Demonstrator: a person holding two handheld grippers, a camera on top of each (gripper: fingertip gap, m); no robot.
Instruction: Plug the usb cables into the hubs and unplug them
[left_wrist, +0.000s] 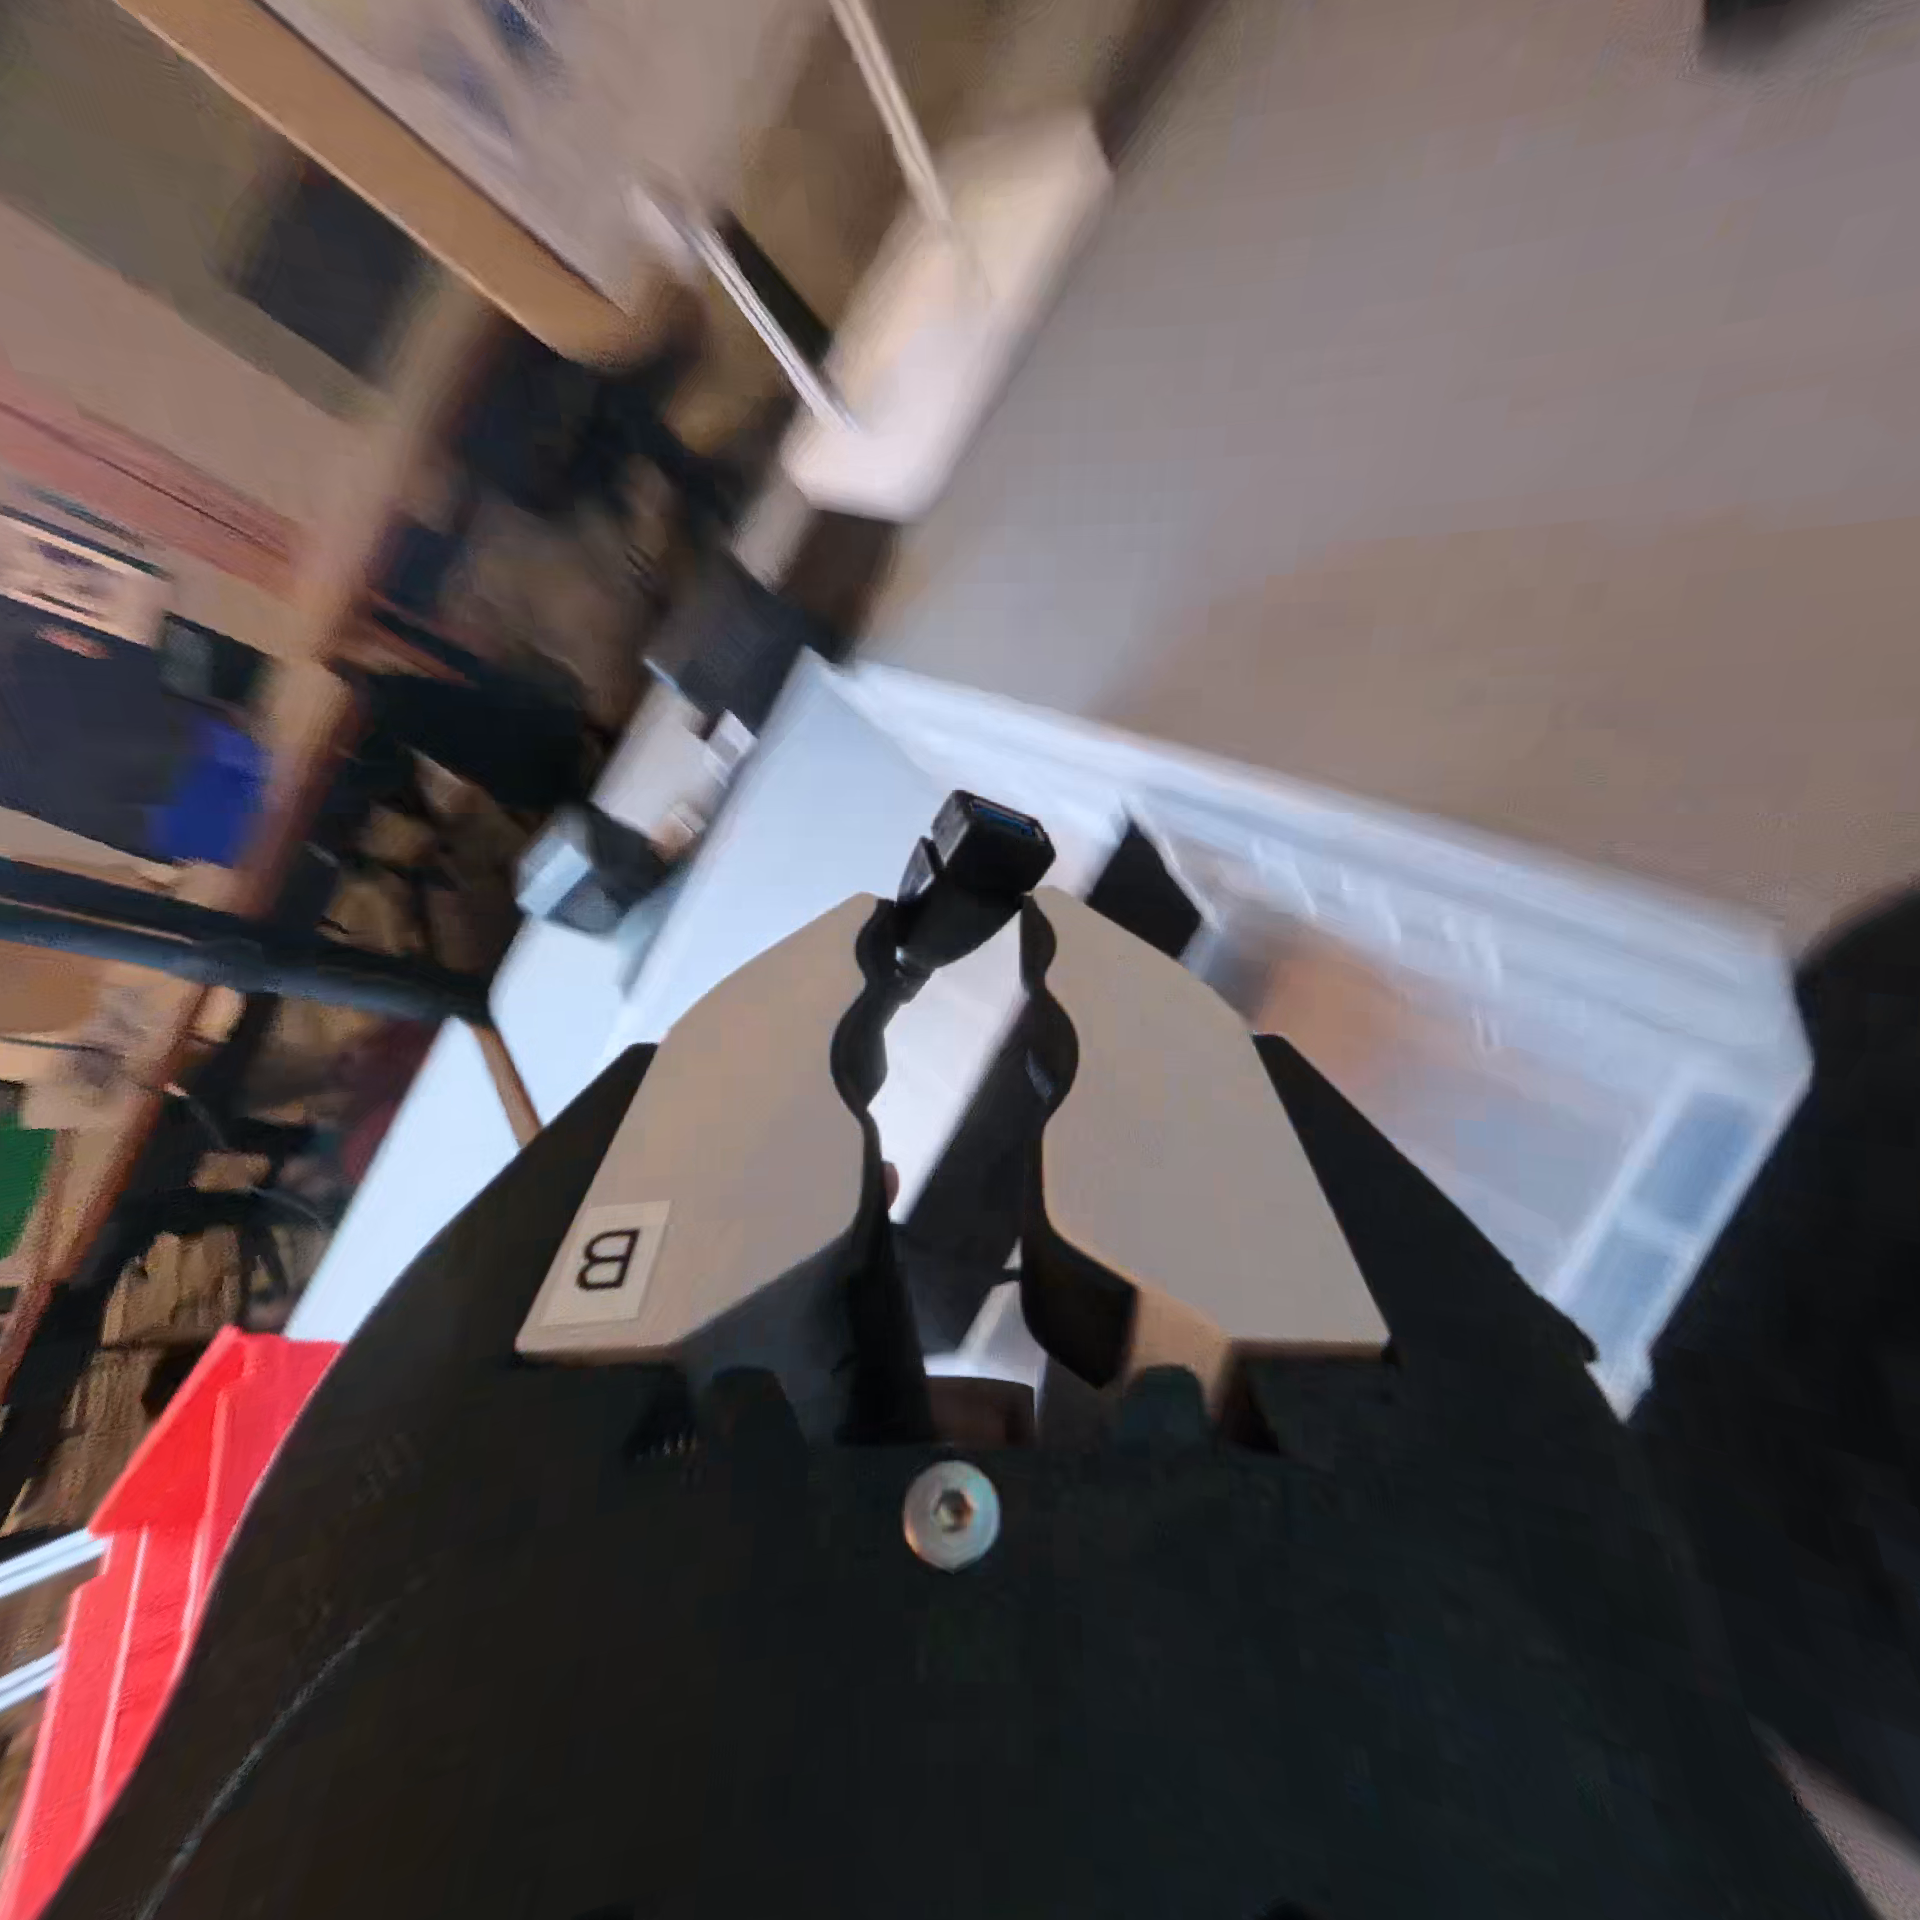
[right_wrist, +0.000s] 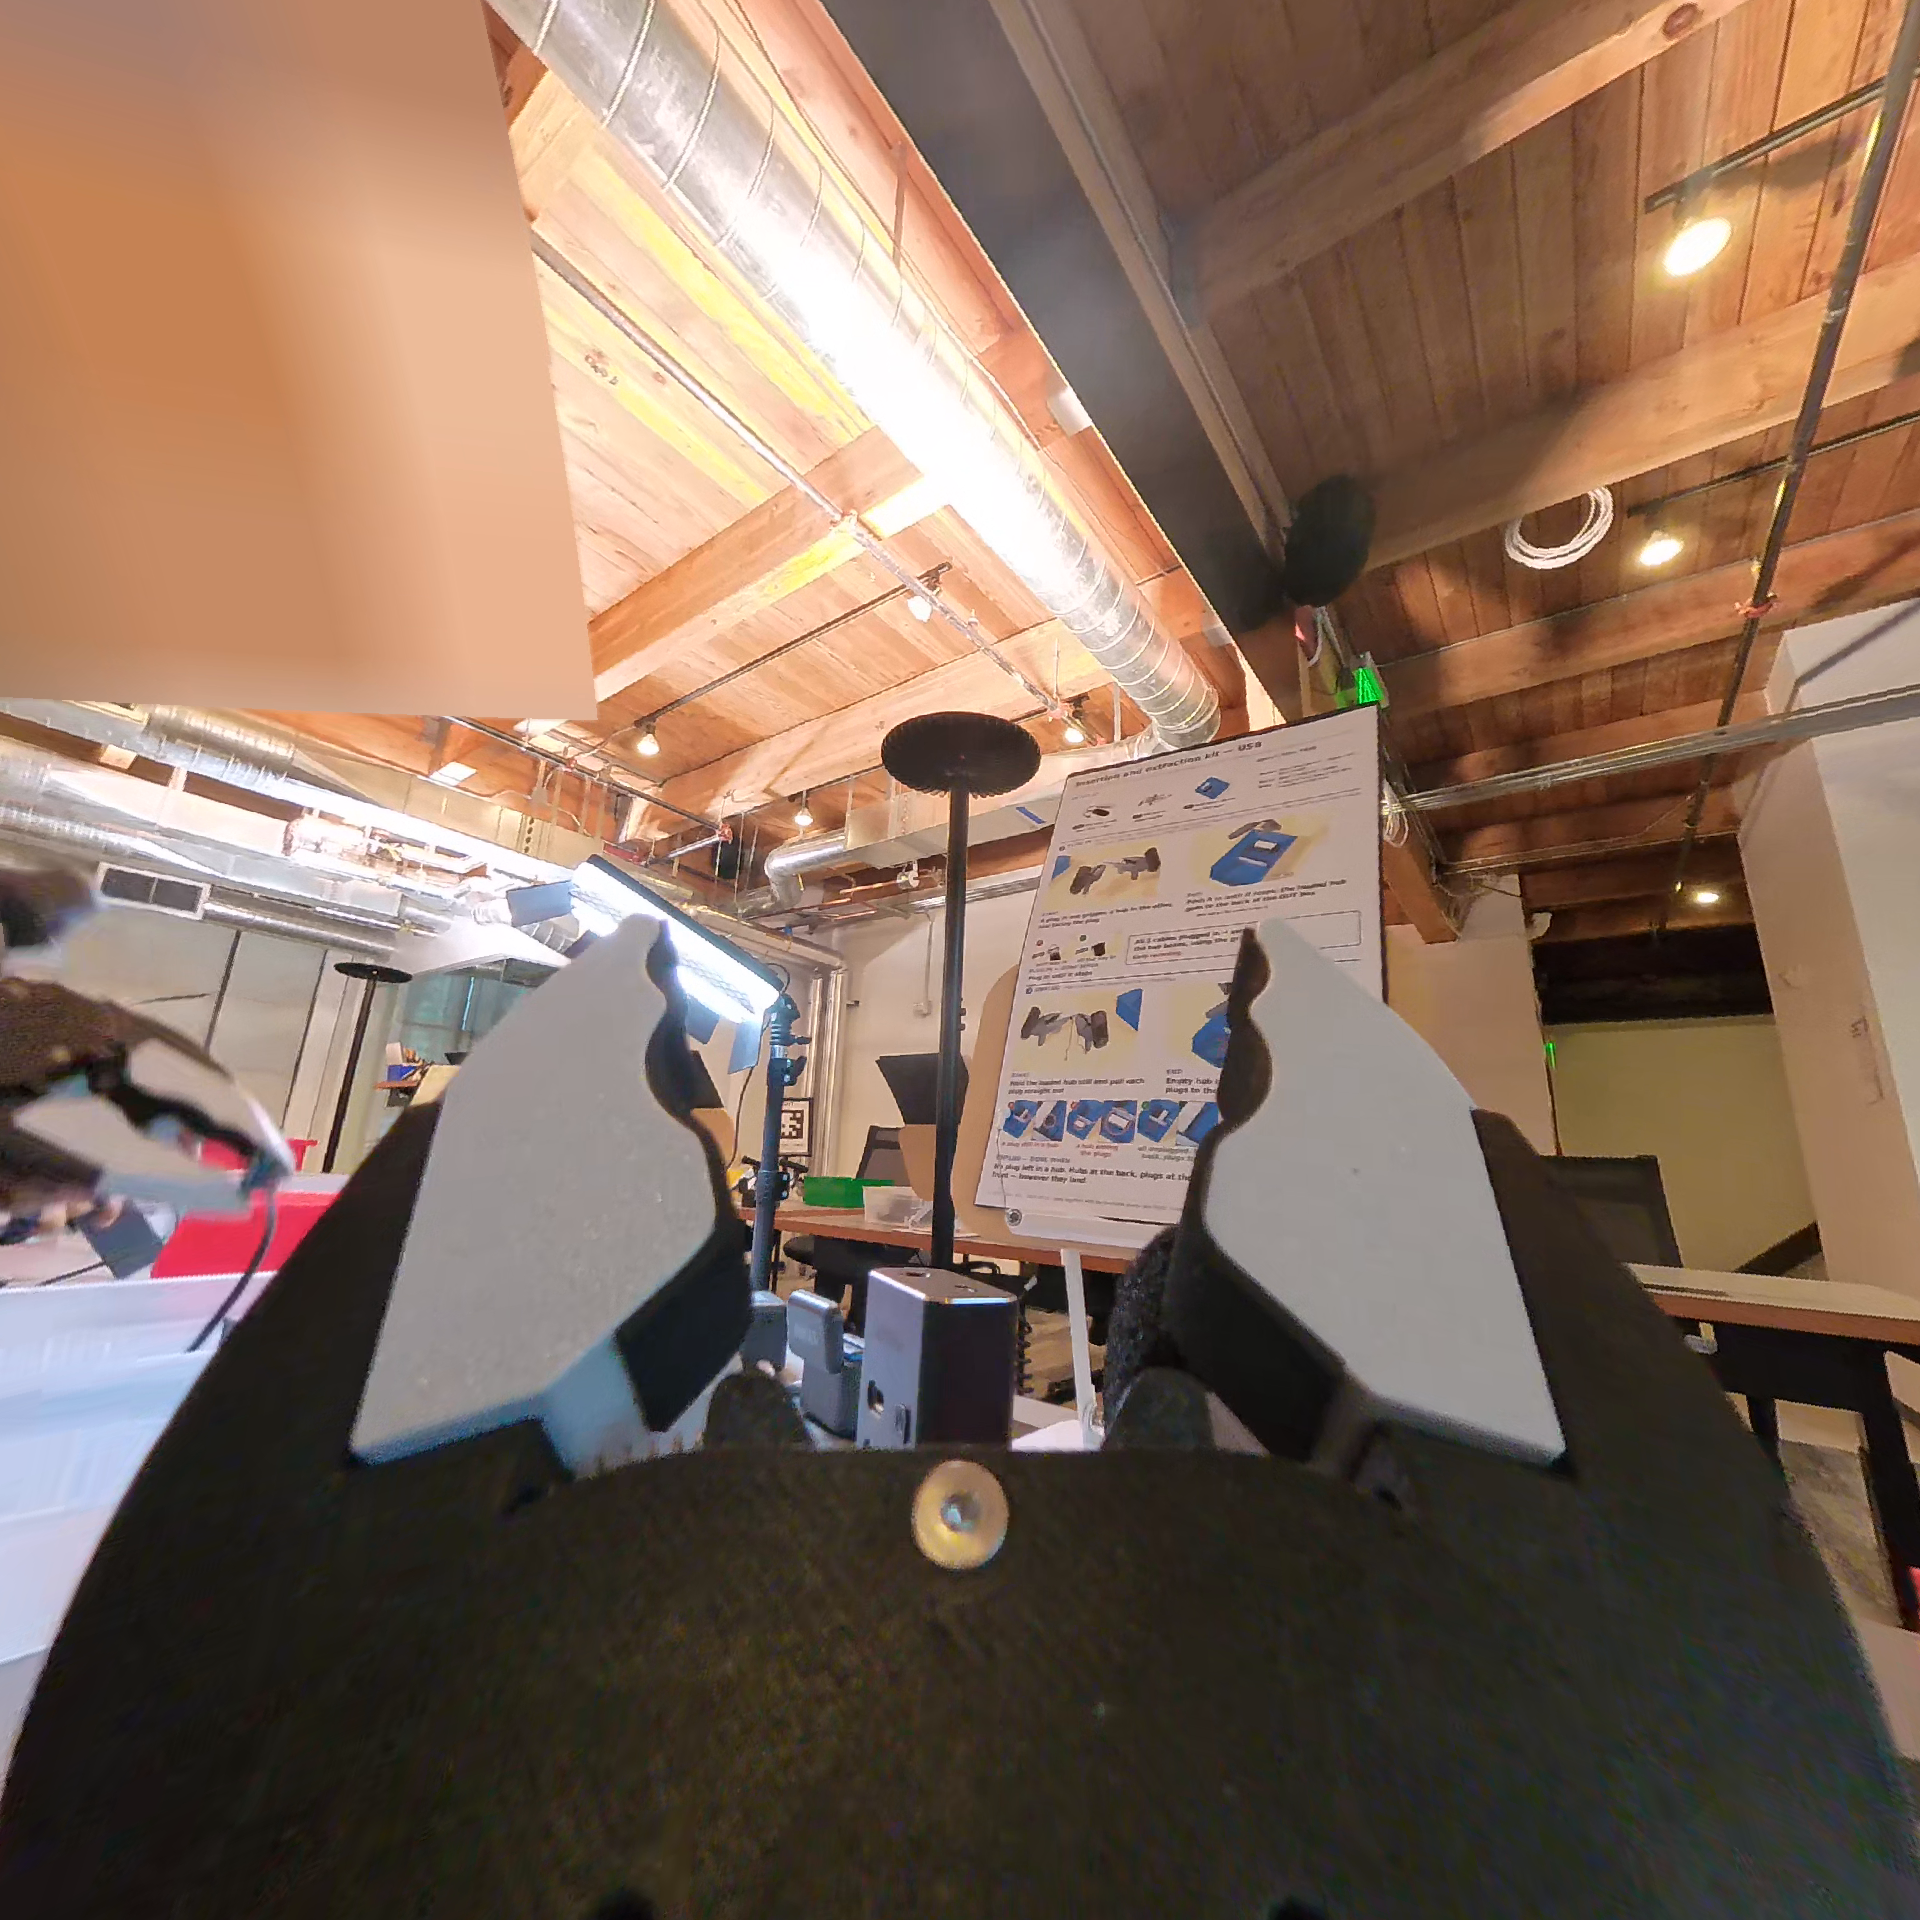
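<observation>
In the left wrist view, which is motion-blurred, my left gripper is shut on a black USB connector with a blue inside. The connector sticks out past the fingertips, and its black cable runs back between the fingers. In the right wrist view my right gripper is wide open and empty, pointing up and forward. A dark grey hub stands upright on the white table low between its fingers, beside a smaller grey hub. The left gripper shows blurred at the far left.
A red bin sits at the left on the white table and also shows in the left wrist view. A clear plastic bin lies ahead. An instruction poster and a black lamp pole stand behind the hubs.
</observation>
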